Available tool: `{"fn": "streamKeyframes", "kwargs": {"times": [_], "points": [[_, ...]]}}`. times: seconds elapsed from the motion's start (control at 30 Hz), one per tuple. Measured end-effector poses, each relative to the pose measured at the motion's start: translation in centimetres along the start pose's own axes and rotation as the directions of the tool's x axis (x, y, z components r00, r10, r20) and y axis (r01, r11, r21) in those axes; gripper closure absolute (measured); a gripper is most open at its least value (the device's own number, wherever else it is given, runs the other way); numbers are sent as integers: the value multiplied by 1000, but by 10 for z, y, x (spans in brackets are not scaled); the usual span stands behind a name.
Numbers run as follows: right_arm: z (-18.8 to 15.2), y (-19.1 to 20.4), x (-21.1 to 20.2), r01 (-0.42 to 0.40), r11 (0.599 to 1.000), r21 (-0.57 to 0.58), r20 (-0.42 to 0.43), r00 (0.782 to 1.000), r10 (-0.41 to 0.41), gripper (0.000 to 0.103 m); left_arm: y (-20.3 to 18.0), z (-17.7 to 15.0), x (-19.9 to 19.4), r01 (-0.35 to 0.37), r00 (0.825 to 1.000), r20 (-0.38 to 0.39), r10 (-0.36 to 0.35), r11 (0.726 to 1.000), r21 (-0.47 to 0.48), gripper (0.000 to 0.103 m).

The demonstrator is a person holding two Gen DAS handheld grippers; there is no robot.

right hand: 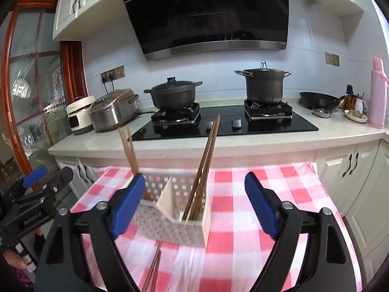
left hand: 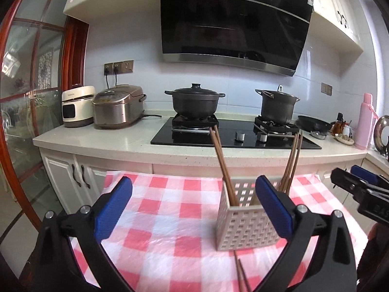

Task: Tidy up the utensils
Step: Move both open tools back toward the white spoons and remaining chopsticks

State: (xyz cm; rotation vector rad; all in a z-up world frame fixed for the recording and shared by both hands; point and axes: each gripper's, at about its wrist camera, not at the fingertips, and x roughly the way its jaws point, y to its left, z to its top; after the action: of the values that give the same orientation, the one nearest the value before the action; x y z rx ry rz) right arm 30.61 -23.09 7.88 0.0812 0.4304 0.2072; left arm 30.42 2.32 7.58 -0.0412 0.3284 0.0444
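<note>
Both wrist views face the stove [left hand: 233,133], sharing the utensil basket [right hand: 175,228].

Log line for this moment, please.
left tongs open | right tongs open | holder: chopsticks both compartments | loose chopsticks on cloth

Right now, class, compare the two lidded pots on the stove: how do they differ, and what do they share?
The left pot is wide and shallow; the right pot is taller and narrower. The left pot's lid is domed with a round knob; the right pot's lid is flatter with a loop handle. Both are dark, lidded, two-handled, and each sits on a burner of the black cooktop.
</note>
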Motion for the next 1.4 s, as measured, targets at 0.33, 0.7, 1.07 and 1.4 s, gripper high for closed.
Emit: {"fn": "streamKeyframes", "kwargs": {"times": [0.33, 0.7, 1.07, 1.4], "points": [[-68, 10, -38, 22, 999, -25, -17, 1000, -23, 22, 14, -59, -49, 8, 997, -74, -8, 1000, -12, 5], [-128, 7, -58, -2, 998, 69, -96, 995, 9, 22, 15, -136, -72, -25, 982, -191, 14, 998, -58, 5], [-172, 0, -63, 8, 994, 111, -173, 985, 11, 23, -6, -180, -51, -38, 938, -346, 33, 999, -10, 9], [-189, -4, -61, 14, 994, 109, -209, 978, 9, 26, -21, -197, -35, -22, 913, -405, 40, 999, 49, 20]]}}
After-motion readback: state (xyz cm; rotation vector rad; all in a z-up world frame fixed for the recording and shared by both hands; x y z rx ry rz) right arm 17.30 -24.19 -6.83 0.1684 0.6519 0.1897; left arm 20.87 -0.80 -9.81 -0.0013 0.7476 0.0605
